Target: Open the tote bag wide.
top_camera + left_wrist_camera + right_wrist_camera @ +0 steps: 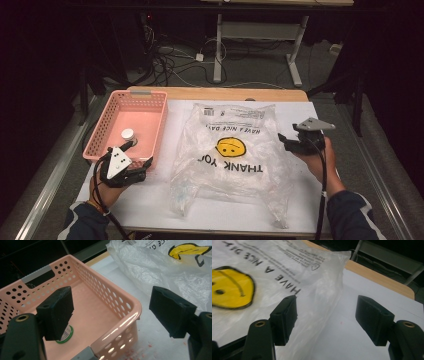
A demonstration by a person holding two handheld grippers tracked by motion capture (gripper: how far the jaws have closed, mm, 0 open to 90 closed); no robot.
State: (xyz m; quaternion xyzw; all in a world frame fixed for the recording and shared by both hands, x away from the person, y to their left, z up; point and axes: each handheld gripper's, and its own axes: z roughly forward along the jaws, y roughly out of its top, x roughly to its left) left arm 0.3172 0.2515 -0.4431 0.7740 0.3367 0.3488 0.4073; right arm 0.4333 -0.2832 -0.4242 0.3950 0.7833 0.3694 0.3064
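A pink perforated basket (150, 107) stands at the table's left, with a small white-capped bottle (128, 134) inside it. My left gripper (140, 153) is open at the basket's near right corner. In the left gripper view its jaws straddle the basket wall (125, 315): one is inside above the green-rimmed bottle (66, 334), the other outside over the table. A clear plastic bag (230, 150) with a yellow smiley lies flat in the middle. My right gripper (286, 141) hovers open at the bag's right edge, and the bag's edge (322, 297) lies between its jaws, untouched.
The white table top (300, 200) ends in a wooden strip (220, 93) at the far side. Beyond it are a desk frame (260, 45) and cables on the floor. Small pink crumbs (140, 353) lie on the table beside the basket.
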